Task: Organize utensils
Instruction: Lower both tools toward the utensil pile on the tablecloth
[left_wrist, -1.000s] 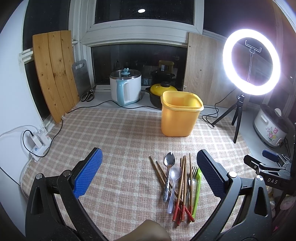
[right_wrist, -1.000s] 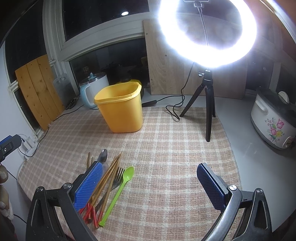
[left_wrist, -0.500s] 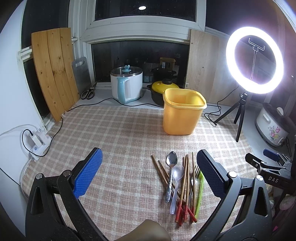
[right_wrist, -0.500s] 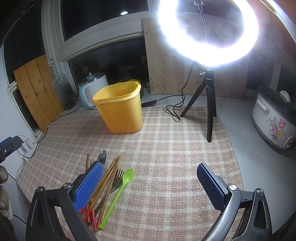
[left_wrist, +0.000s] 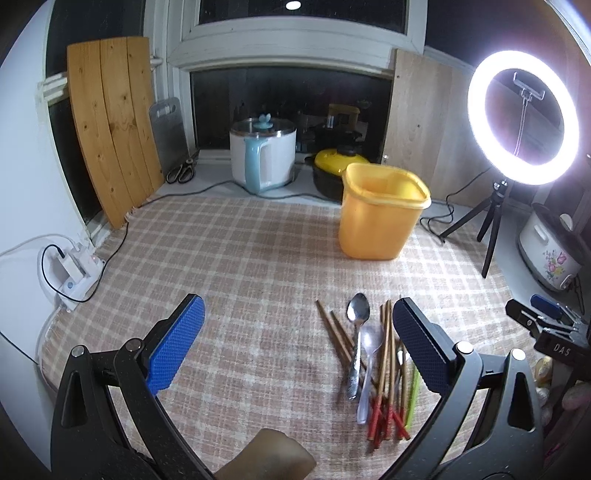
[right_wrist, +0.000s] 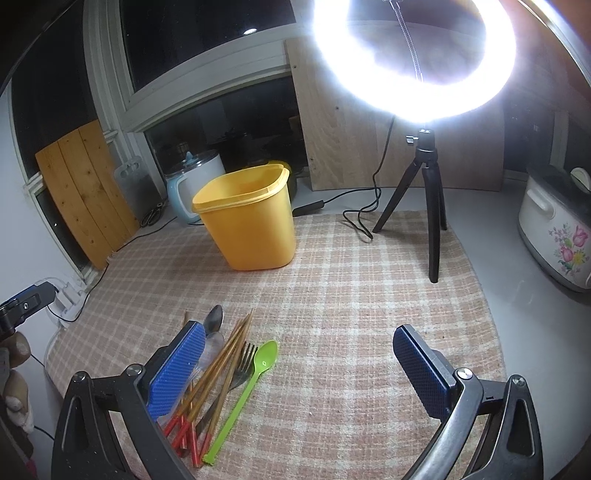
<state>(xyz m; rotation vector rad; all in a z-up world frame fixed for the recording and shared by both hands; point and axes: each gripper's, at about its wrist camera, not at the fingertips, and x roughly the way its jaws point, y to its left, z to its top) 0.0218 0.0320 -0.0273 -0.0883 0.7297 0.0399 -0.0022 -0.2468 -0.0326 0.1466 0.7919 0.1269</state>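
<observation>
We hold left tool (left_wrist: 295, 350) and right tool (right_wrist: 299, 373) agape, empty | utensils (left_wrist: 373, 369) piled: thin, stiff, probably slippery | take one mid-handle | bin (right_wrist: 247, 221) waits.

checked cloth (left_wrist: 258, 258) spread over the counter | wooden board (left_wrist: 110, 125) leaned against the window at left | white kettle (left_wrist: 264, 158) with blue handle set behind the cloth | ring light (left_wrist: 522, 118) lit on a black tripod (right_wrist: 428, 199) | flowered cooker (right_wrist: 557, 236) stood at far right | scissors (left_wrist: 181, 171) laid beside the board
</observation>
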